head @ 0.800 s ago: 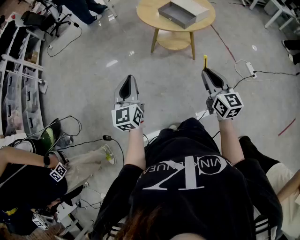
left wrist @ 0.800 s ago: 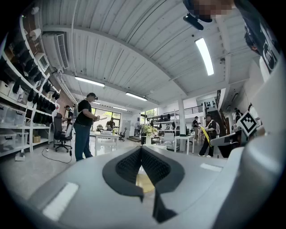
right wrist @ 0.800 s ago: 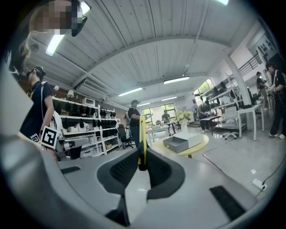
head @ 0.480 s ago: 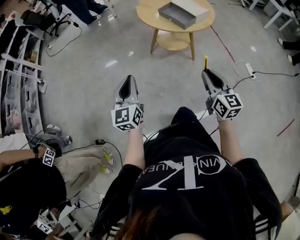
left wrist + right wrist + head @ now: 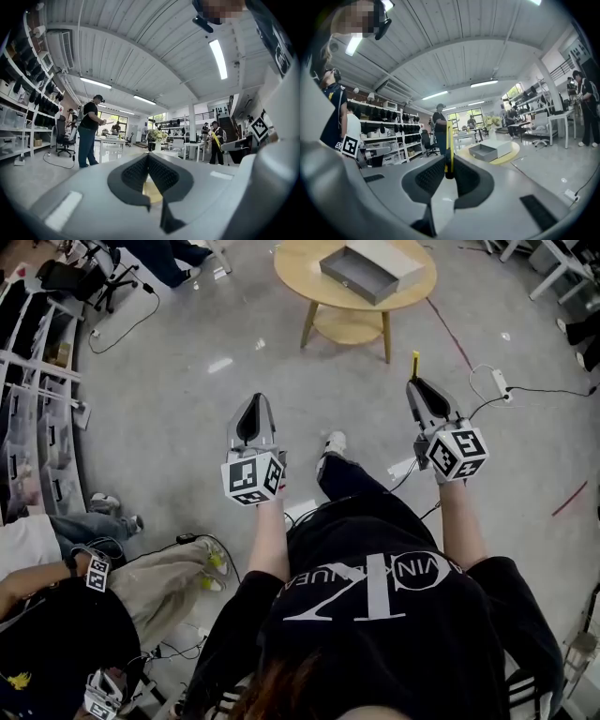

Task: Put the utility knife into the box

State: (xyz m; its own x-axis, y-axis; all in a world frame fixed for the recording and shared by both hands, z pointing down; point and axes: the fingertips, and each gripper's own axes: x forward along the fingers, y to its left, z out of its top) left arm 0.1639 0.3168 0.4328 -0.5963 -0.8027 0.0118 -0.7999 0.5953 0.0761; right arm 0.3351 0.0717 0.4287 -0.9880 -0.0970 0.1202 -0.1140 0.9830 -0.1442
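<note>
A yellow utility knife (image 5: 414, 361) sticks out forward from my right gripper (image 5: 416, 382), which is shut on it; in the right gripper view the knife (image 5: 449, 149) stands upright between the dark pads. The grey open box (image 5: 372, 266) lies on a round wooden table (image 5: 309, 266) ahead across the floor, and the right gripper view shows the box (image 5: 490, 151) beyond the knife. My left gripper (image 5: 255, 399) is held out level with the right one, its jaws shut with nothing held. In the left gripper view, the left gripper (image 5: 148, 157) points across the room.
Storage shelves (image 5: 37, 381) line the left side. A power strip with cable (image 5: 500, 381) lies on the floor at right, near a red floor line (image 5: 450, 329). A person sits low at left (image 5: 56, 615). An office chair (image 5: 84, 277) stands far left.
The wearer has stepped forward: one foot now shows between the grippers, and the table sits slightly to the right. Both grippers keep their pose. The person at lower left has shifted.
</note>
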